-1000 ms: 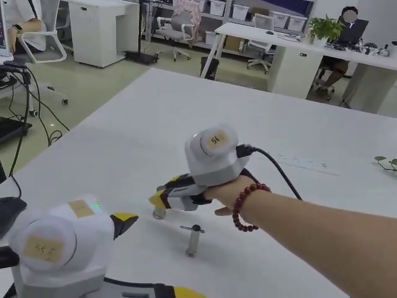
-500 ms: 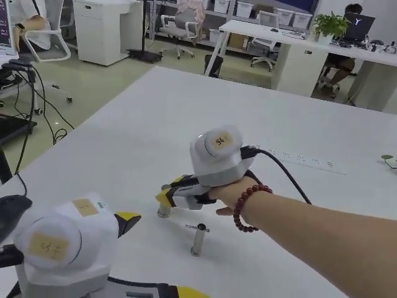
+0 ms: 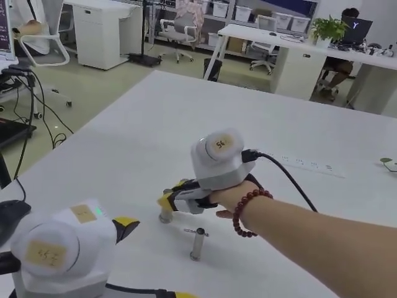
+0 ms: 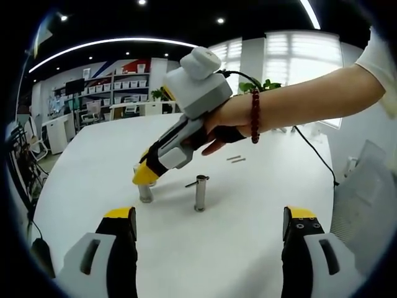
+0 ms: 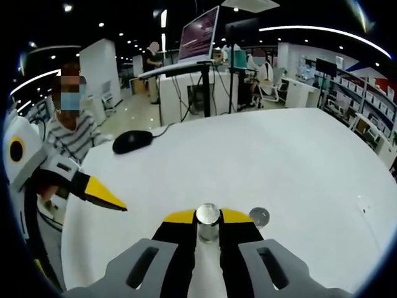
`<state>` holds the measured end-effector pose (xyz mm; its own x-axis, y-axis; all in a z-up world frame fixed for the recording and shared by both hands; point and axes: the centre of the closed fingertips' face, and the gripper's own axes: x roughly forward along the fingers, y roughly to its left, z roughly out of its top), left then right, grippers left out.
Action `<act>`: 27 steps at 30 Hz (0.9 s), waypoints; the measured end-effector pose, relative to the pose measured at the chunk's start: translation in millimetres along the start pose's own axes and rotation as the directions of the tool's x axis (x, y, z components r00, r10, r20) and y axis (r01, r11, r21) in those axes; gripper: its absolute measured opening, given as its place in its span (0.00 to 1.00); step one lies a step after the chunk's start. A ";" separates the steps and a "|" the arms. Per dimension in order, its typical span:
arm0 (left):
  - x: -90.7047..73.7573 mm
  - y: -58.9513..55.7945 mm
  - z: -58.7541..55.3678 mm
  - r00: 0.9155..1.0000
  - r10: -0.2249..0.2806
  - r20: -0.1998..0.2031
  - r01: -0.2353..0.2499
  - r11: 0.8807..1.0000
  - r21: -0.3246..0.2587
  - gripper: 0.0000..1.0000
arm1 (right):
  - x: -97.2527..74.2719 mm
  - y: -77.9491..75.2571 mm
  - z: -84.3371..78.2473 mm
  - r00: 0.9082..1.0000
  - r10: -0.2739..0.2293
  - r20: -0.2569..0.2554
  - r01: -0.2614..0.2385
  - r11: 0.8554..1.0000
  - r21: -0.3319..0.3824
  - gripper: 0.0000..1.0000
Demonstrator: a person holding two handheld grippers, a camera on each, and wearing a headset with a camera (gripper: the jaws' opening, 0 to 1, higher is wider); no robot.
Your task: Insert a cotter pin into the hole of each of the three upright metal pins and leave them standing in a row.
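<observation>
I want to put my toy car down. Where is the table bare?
The far half of the white table, beyond the right gripper, is bare. Close by it is crowded: that gripper is shut on a metal pin, a second pin stands beside it, one with a cotter pin is near, and the open left gripper faces them.

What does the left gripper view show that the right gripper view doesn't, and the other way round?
Left gripper view: a bead bracelet and an upright pin with a cotter pin through it. Right gripper view: the person's striped shirt. Both: the white table and the gripped pin in the right gripper.
</observation>
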<state>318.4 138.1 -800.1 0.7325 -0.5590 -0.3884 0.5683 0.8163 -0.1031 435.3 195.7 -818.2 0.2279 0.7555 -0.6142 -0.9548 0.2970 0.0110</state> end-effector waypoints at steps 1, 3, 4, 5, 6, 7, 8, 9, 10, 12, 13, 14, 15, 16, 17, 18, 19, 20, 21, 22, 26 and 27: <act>0.1 -0.4 0.5 1.000 -0.001 0.000 0.001 1.000 0.002 0.99 | -1.6 -1.3 1.6 1.000 -0.001 0.001 0.001 1.000 0.007 0.13; 0.3 -1.1 1.7 1.000 -0.002 0.002 0.002 1.000 0.002 0.99 | -4.4 -2.2 2.8 1.000 0.000 0.001 0.000 1.000 0.014 0.13; 0.3 -1.7 2.3 1.000 -0.003 0.003 0.003 1.000 0.004 0.99 | -6.2 -2.6 2.6 1.000 -0.003 0.001 0.003 1.000 0.014 0.13; 0.5 -2.1 2.5 1.000 -0.004 0.003 0.004 1.000 0.005 0.98 | -7.2 -3.1 1.9 1.000 -0.004 -0.001 0.004 1.000 0.015 0.13; 0.8 -2.6 2.3 1.000 -0.005 0.001 0.005 1.000 0.006 0.98 | -8.8 -3.4 0.5 1.000 -0.005 -0.004 0.005 1.000 0.016 0.13; 0.9 -3.0 2.4 1.000 -0.005 0.001 0.005 1.000 0.007 0.98 | -10.0 -3.5 -0.8 1.000 -0.005 -0.006 0.005 1.000 0.015 0.13; 1.0 -3.6 2.6 1.000 -0.006 0.000 0.006 1.000 0.007 0.98 | -11.3 -4.1 -1.9 1.000 -0.006 -0.007 0.006 1.000 0.018 0.13; 1.0 -4.5 3.0 1.000 -0.008 0.000 0.008 1.000 0.008 0.98 | -13.4 -4.5 -3.8 1.000 -0.007 -0.009 0.007 1.000 0.020 0.13; 1.0 -5.0 3.4 1.000 -0.008 0.001 0.008 1.000 0.010 0.98 | -14.8 -5.1 -5.1 1.000 -0.009 -0.010 0.010 1.000 0.020 0.13; 0.8 -5.7 3.7 1.000 -0.011 0.000 0.010 1.000 0.012 0.98 | -18.7 -7.0 -8.4 1.000 -0.015 -0.018 0.016 1.000 0.018 0.13; 0.6 -6.5 4.1 1.000 -0.011 0.000 0.011 1.000 0.013 0.98 | -21.7 -7.5 -10.5 1.000 -0.018 -0.020 0.018 1.000 0.021 0.13; 0.4 -7.1 4.1 1.000 -0.011 -0.001 0.011 1.000 0.013 0.98 | -23.6 -8.3 -11.6 1.000 -0.020 -0.020 0.020 1.000 0.023 0.13; 0.3 -7.4 4.1 1.000 -0.011 -0.003 0.011 1.000 0.014 0.98 | -25.7 -9.1 -12.7 1.000 -0.022 -0.021 0.023 0.999 0.026 0.13; 0.1 -7.9 4.0 1.000 -0.011 -0.004 0.011 1.000 0.013 0.98 | -27.7 -9.8 -13.8 0.999 -0.024 -0.022 0.025 0.999 0.030 0.13; 0.0 -8.5 4.2 1.000 -0.011 -0.003 0.012 1.000 0.011 0.97 | -31.6 -11.5 -16.0 0.999 -0.029 -0.024 0.029 0.999 0.029 0.13; -0.1 -8.8 4.4 1.000 -0.012 -0.002 0.012 1.000 0.011 0.97 | -33.7 -12.2 -17.1 0.999 -0.030 -0.024 0.031 0.999 0.030 0.13; -0.1 -9.0 4.7 1.000 -0.011 -0.002 0.011 1.000 0.010 0.97 | -36.0 -12.7 -18.4 0.999 -0.032 -0.025 0.032 0.999 0.030 0.13; -0.2 -9.4 4.9 1.000 -0.011 -0.001 0.011 1.000 0.009 0.97 | -38.1 -13.7 -19.8 0.999 -0.034 -0.027 0.035 0.999 0.034 0.13; -0.2 -9.6 5.1 1.000 -0.009 -0.001 0.009 1.000 0.007 0.97 | -41.0 -15.2 -21.9 0.999 -0.037 -0.030 0.038 0.999 0.035 0.13; -0.2 -9.5 5.3 1.000 -0.006 -0.001 0.006 1.000 0.004 0.97 | -43.2 -15.9 -23.4 0.999 -0.041 -0.031 0.042 0.998 0.036 0.13; 0.6 -9.6 5.9 1.000 -0.005 0.002 0.005 1.000 -0.005 0.97 | -54.8 -21.4 -29.7 0.998 -0.059 -0.028 0.060 0.997 0.057 0.13; 0.6 -9.6 6.2 1.000 -0.004 0.002 0.004 1.000 -0.004 0.97 | -57.0 -22.1 -31.0 0.998 -0.061 -0.029 0.063 0.996 0.061 0.13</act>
<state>315.8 129.1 -793.6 0.7311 -0.5621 -0.3866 0.5694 0.8149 -0.1081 437.5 127.9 -807.9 0.2805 0.7186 -0.6364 -0.9251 0.3792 0.0205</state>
